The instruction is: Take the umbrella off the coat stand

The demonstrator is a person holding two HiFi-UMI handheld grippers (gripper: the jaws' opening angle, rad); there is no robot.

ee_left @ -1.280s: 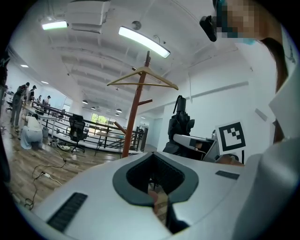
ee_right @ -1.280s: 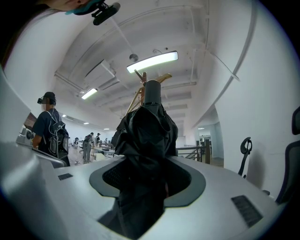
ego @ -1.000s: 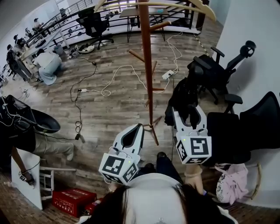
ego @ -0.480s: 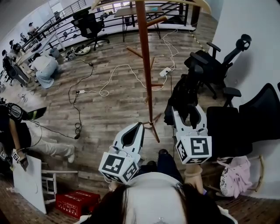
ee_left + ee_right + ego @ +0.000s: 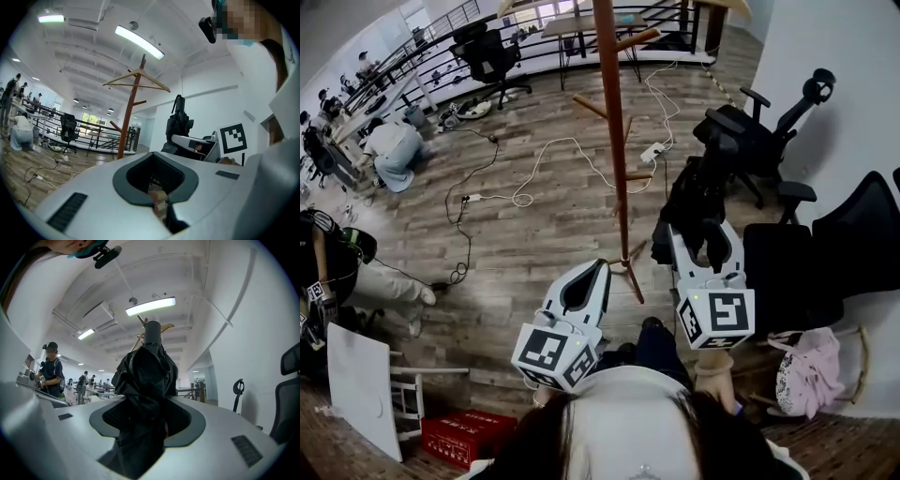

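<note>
The black folded umbrella stands upright between the jaws of my right gripper, which is shut on it. In the right gripper view the umbrella fills the middle and hides what lies behind it. The brown wooden coat stand rises just left of the umbrella, and the two are apart. My left gripper is shut with nothing in it, in front of the stand's foot. From the left gripper view I see the coat stand, the wooden hanger on its top, and the umbrella to its right.
Black office chairs stand against the white wall on the right, with a pink bag lower down. White and black cables trail over the wooden floor. A person, a white board and a red box are at lower left.
My two grippers and the umbrella keep almost the same places. The person at the left edge has walked on and now stands beside the white board.
</note>
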